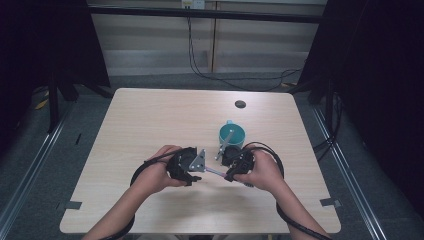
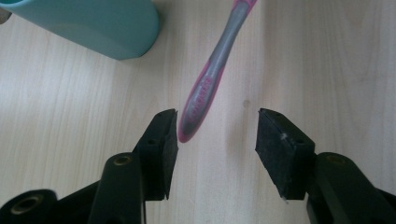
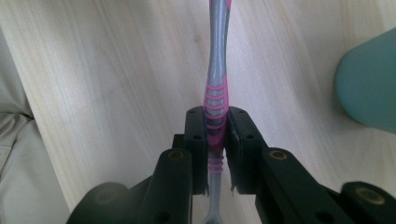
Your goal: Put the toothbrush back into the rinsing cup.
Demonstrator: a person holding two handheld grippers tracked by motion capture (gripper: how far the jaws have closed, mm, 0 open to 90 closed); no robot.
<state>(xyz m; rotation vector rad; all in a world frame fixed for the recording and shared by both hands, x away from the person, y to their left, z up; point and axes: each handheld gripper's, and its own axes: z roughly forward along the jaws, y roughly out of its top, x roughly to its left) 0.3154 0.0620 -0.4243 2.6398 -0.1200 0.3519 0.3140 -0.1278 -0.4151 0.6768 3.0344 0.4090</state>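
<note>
Tongs on the right [image 3: 217, 140] clamp the ribbed grip of the pink-and-grey toothbrush [image 3: 215, 88], whose long axis runs across to the left tongs [image 2: 217, 135]; these stand apart around its handle end, low over the counter [image 2: 70, 116], beside the teal cup [image 1: 232, 135].

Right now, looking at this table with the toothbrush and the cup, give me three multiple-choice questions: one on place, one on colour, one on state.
1. Where is the cup?
A. beyond the right gripper
B. at the table's left edge
C. on the floor

2. What colour is the toothbrush handle?
A. green and white
B. pink and grey
C. all black

3. How do the left gripper's jaws stand?
A. clamped on the cup
B. shut on nothing
C. open, handle end between them

Answers: 1 A, high view shows the cup past that hand; 2 B, both gripper views; 3 C, the jaws stand apart.
</note>
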